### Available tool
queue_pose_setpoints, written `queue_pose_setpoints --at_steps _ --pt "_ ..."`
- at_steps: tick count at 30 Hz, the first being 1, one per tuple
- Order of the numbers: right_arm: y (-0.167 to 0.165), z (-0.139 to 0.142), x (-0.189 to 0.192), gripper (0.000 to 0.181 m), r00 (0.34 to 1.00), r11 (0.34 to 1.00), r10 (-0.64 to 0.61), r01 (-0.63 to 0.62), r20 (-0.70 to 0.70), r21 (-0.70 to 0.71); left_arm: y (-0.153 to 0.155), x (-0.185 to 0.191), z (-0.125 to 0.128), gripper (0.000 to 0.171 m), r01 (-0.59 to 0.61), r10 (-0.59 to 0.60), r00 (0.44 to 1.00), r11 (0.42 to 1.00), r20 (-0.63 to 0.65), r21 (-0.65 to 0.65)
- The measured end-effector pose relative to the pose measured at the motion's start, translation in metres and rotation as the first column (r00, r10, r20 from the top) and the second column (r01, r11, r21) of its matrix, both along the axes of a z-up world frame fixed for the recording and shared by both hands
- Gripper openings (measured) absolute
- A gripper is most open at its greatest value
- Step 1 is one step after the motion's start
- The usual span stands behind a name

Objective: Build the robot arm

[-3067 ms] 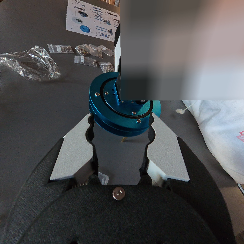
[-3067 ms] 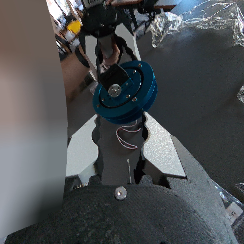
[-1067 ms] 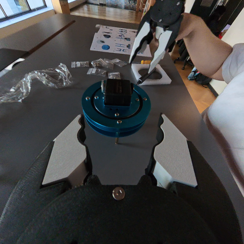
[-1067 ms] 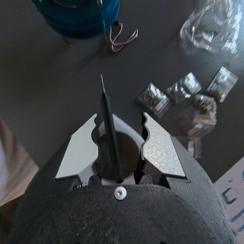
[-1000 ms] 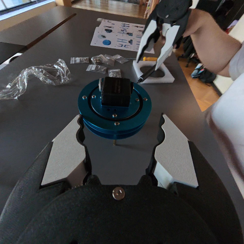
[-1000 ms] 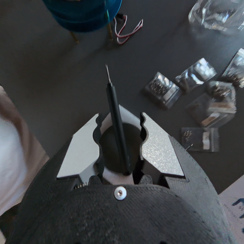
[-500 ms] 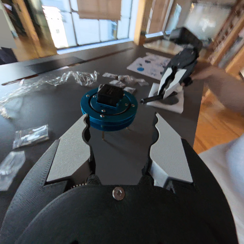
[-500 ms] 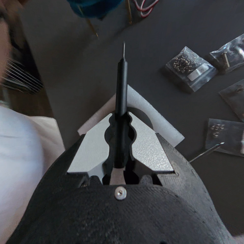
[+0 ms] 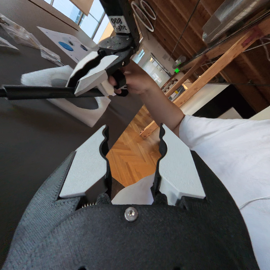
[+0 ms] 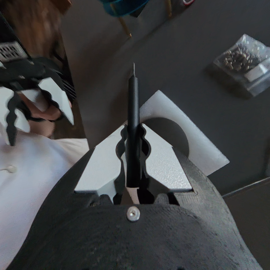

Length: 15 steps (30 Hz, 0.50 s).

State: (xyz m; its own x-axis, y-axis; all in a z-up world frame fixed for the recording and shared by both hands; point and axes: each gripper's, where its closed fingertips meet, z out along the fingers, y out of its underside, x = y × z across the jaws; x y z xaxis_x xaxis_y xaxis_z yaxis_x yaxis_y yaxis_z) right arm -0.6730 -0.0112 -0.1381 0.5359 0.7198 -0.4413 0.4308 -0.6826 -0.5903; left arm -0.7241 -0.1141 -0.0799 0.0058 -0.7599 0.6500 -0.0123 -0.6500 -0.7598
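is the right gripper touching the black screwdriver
Touching. In the right wrist view the right gripper has both fingers closed against the black screwdriver.

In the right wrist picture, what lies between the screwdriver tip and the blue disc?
Only bare dark table lies between the black screwdriver tip and the blue disc on brass legs, in the right wrist view.

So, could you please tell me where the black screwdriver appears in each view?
Left wrist view: the black screwdriver lies across the upper left, clamped in the right tool.
Right wrist view: it stands centre frame, pointing up.
Shared landmark: the white foam block beneath it.
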Motion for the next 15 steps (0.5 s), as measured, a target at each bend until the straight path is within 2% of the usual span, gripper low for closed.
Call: queue_pose_setpoints --at_steps 2,4,6,8,10,11,13,15 --pt "-0.004 -0.003 0.000 0.015 0.989 0.990 0.064 -0.081 0.134 0.119 -0.005 -0.004 -0.004 0.066 -0.026 0.026 1.000 0.999 0.009 0.020" --pt "-0.007 -0.009 0.002 0.017 0.950 0.966 0.102 -0.165 0.295 0.199 -0.009 -0.011 -0.010 0.065 -0.058 0.058 0.998 0.998 0.008 0.035" --pt "-0.006 -0.015 0.004 0.017 0.896 0.941 0.111 -0.234 0.429 0.244 -0.015 -0.018 -0.016 0.064 -0.077 0.077 0.997 0.996 0.007 0.037" --pt "-0.006 -0.017 0.005 0.017 0.874 0.940 0.098 -0.237 0.475 0.243 -0.020 -0.025 -0.021 0.063 -0.104 0.104 0.995 0.994 -0.002 0.042" --pt "-0.007 -0.016 0.005 0.016 0.898 0.966 0.083 -0.179 0.432 0.185 -0.023 -0.029 -0.024 0.062 -0.121 0.121 0.993 0.992 -0.006 0.047" --pt "-0.009 -0.016 0.003 0.016 0.929 0.983 0.077 -0.131 0.362 0.127 -0.024 -0.029 -0.024 0.062 -0.121 0.121 0.993 0.992 -0.001 0.042" --pt "-0.014 -0.013 -0.002 0.016 0.986 0.997 0.025 -0.013 0.162 -0.075 -0.026 -0.027 -0.022 0.061 -0.106 0.106 0.994 0.994 0.018 0.019" --pt "-0.018 -0.006 -0.006 0.015 0.998 0.949 -0.054 0.037 -0.045 -0.314 -0.025 -0.021 -0.017 0.060 -0.083 0.084 0.996 0.996 0.041 -0.008"
